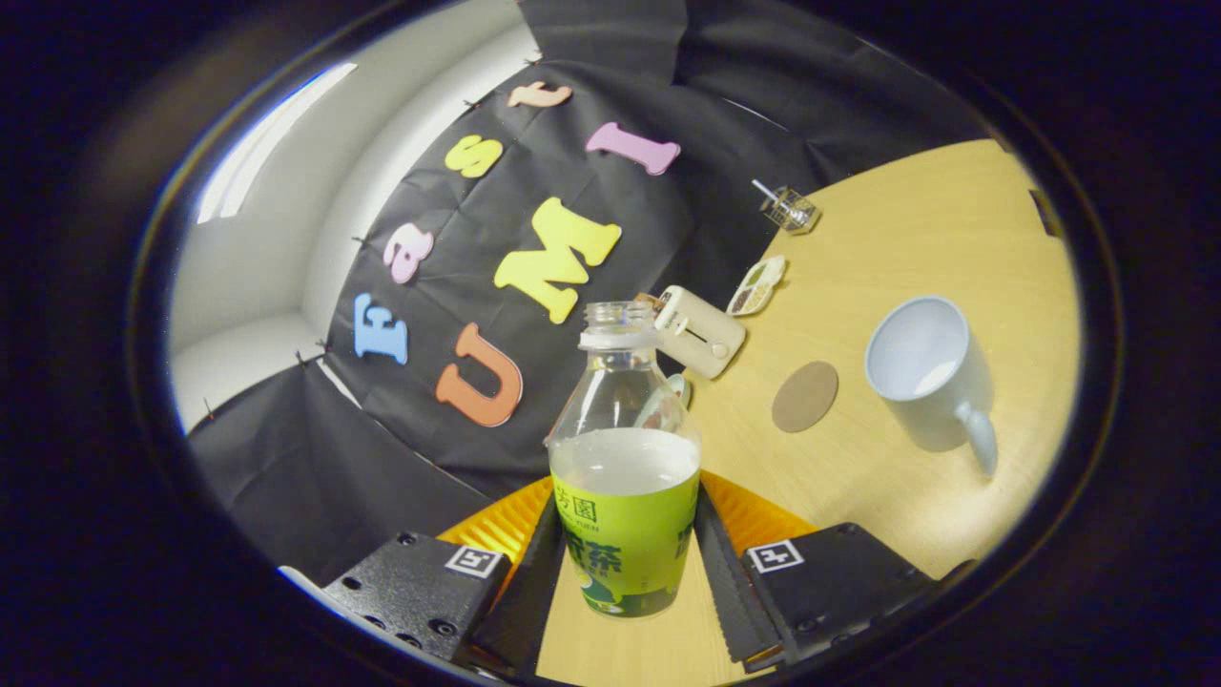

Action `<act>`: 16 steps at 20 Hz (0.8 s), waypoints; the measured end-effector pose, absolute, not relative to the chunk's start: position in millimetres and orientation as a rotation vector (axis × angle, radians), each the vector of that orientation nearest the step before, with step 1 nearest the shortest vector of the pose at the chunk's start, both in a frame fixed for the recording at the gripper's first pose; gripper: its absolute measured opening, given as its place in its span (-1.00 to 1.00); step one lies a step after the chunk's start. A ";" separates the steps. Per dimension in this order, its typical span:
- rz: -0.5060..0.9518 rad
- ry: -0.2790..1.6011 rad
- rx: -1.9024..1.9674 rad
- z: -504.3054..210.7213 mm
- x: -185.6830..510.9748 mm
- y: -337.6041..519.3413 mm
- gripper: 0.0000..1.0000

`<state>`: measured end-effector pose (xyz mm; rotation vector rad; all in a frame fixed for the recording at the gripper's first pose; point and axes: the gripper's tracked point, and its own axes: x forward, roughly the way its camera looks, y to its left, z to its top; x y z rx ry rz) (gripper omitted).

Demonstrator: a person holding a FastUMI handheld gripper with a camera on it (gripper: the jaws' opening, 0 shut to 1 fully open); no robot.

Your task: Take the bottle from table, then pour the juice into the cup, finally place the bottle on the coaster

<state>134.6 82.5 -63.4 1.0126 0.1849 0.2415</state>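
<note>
A clear bottle [625, 458] with a green label and no cap stands between my two fingers, lifted and tilted over the wooden table [916, 239]. It holds pale liquid up to the top of the label. My gripper [625, 534] is shut on the bottle, one finger pressing each side of the label. A white cup [930, 367] with its handle toward me stands on the table beyond the fingers and to the right, its mouth showing. A round brown coaster [805, 396] lies flat between the bottle and the cup.
A cream toaster [701, 332] stands just past the bottle's neck. Beyond it lie a small divided dish [758, 284] and a little glass jar [790, 208] near the black cloth wall. A small object peeks out behind the bottle's shoulder.
</note>
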 end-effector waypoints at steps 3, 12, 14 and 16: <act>0.262 0.163 1.137 -60.3 134.6 77.3 0.57; 0.264 0.210 1.383 -65.9 138.6 70.4 0.56; 0.285 0.209 1.429 -60.1 135.9 71.2 0.56; 0.306 0.199 1.496 -53.1 129.9 73.6 0.56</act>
